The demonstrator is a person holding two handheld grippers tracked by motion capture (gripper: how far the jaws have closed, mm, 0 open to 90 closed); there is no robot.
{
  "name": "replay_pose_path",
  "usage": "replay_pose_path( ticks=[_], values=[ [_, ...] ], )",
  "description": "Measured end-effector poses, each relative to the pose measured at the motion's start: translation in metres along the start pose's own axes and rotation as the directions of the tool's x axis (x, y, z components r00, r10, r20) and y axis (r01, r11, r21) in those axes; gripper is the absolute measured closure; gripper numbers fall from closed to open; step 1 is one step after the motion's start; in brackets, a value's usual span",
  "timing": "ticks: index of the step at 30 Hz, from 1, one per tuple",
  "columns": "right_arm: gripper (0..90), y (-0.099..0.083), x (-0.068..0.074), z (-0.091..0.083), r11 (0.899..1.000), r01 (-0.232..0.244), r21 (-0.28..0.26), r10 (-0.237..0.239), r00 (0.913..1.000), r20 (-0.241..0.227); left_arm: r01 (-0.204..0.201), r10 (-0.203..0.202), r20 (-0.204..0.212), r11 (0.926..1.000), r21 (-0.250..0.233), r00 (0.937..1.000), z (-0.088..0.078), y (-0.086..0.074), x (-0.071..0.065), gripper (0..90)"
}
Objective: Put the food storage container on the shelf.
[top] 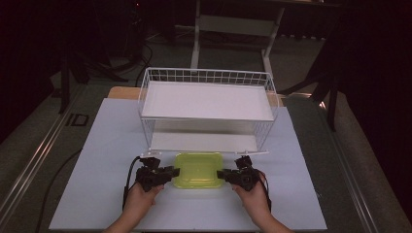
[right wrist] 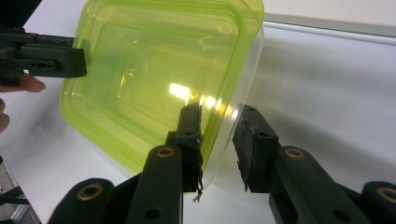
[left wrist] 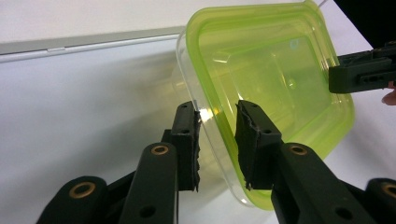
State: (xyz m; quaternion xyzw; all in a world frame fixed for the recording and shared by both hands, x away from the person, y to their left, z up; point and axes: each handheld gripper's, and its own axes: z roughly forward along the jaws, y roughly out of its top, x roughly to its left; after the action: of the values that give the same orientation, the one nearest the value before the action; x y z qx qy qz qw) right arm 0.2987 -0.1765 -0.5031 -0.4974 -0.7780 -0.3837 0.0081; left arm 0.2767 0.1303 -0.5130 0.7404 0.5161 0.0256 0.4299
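A clear container with a yellow-green lid [top: 198,170] lies on the white table, just in front of the wire rack. My left gripper [top: 176,172] comes at its left edge and my right gripper [top: 219,174] at its right edge, both pointing inward. In the left gripper view the container [left wrist: 280,70] has its rim between the two pads of the left gripper [left wrist: 218,121], which is shut on it. In the right gripper view the container [right wrist: 154,70] sits with its opposite rim pinched by the right gripper [right wrist: 218,126]. Each gripper view also shows the other gripper on the far edge.
A white wire rack [top: 206,75] with an upper and a lower shelf stands right behind the container, open toward me. The white table [top: 107,145] spreads to both sides. Cables trail from both grippers. The room's floor and dark furniture lie beyond.
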Motion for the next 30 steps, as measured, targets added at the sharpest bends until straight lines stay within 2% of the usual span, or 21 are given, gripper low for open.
replay_pose_path(
  ticks=[1, 7, 13, 15, 16, 18, 19, 20, 21, 25, 27, 29, 30],
  values=[
    [72.8, -0.001, 0.000, 0.000, 1.000, 0.004, 0.000, -0.004, 1.0000, -0.002, -0.011, 0.011, 0.000, 0.9999, -0.002, 0.9999, -0.001, -0.001, -0.001, 71.5],
    [73.4, -0.003, 0.002, -0.001, 1.000, 0.013, -0.011, -0.013, 0.9999, 0.004, -0.011, 0.011, 0.000, 0.9998, -0.015, 0.9999, -0.002, -0.004, -0.002, 72.3],
    [75.9, -0.005, 0.002, -0.003, 1.000, -0.014, -0.006, 0.014, 0.9998, -0.016, 0.016, -0.016, -0.001, 0.9998, -0.008, 0.9999, -0.005, -0.006, -0.007, 74.8],
    [78.7, -0.007, 0.002, -0.004, 1.000, -0.020, -0.013, 0.020, 0.9997, -0.017, 0.004, -0.004, -0.003, 1.0000, -0.002, 1.0000, -0.006, -0.008, -0.010, 77.1],
    [78.7, -0.007, 0.002, -0.004, 1.000, -0.020, -0.013, 0.020, 0.9997, -0.017, -0.005, 0.005, -0.023, 1.0000, -0.005, 0.9997, -0.007, -0.009, -0.013, 77.1],
    [79.1, -0.007, 0.003, -0.005, 1.000, -0.005, -0.022, 0.005, 1.0000, -0.007, -0.006, 0.006, -0.031, 0.9999, -0.014, 0.9995, -0.007, -0.010, -0.016, 78.3],
    [79.1, -0.007, 0.002, -0.006, 1.000, -0.012, -0.024, 0.012, 0.9998, -0.013, 0.020, -0.020, -0.012, 0.9992, -0.035, 0.9997, -0.008, -0.008, -0.015, 78.9],
    [79.1, -0.007, 0.002, -0.006, 1.000, -0.012, -0.024, 0.012, 0.9998, -0.013, 0.020, -0.020, -0.012, 0.9992, -0.035, 0.9997, -0.008, -0.008, -0.015, 79.4],
    [79.1, -0.006, 0.002, -0.008, 0.999, -0.011, -0.035, 0.011, 0.9998, -0.014, 0.019, -0.019, -0.008, 0.9983, -0.055, 0.9998, -0.010, -0.003, -0.016, 79.6],
    [79.2, 0.001, 0.002, -0.014, 0.998, -0.014, -0.059, 0.013, 0.9999, -0.011, 0.014, -0.014, -0.004, 0.9971, -0.074, 0.9999, -0.010, 0.008, -0.017, 79.8],
    [79.2, 0.007, 0.001, -0.018, 0.997, -0.015, -0.077, 0.015, 0.9999, -0.006, 0.012, -0.012, -0.003, 0.9966, -0.082, 0.9999, -0.009, 0.017, -0.018, 79.8],
    [79.3, 0.017, -0.001, -0.024, 0.994, -0.018, -0.107, 0.019, 0.9998, 0.008, 0.029, -0.028, 0.005, 0.9963, -0.081, 0.9996, -0.007, 0.026, -0.018, 79.8],
    [79.3, 0.020, -0.002, -0.025, 0.993, -0.017, -0.117, 0.019, 0.9997, 0.014, 0.021, -0.021, 0.003, 0.9953, -0.095, 0.9998, -0.006, 0.033, -0.019, 79.7]
  ],
)
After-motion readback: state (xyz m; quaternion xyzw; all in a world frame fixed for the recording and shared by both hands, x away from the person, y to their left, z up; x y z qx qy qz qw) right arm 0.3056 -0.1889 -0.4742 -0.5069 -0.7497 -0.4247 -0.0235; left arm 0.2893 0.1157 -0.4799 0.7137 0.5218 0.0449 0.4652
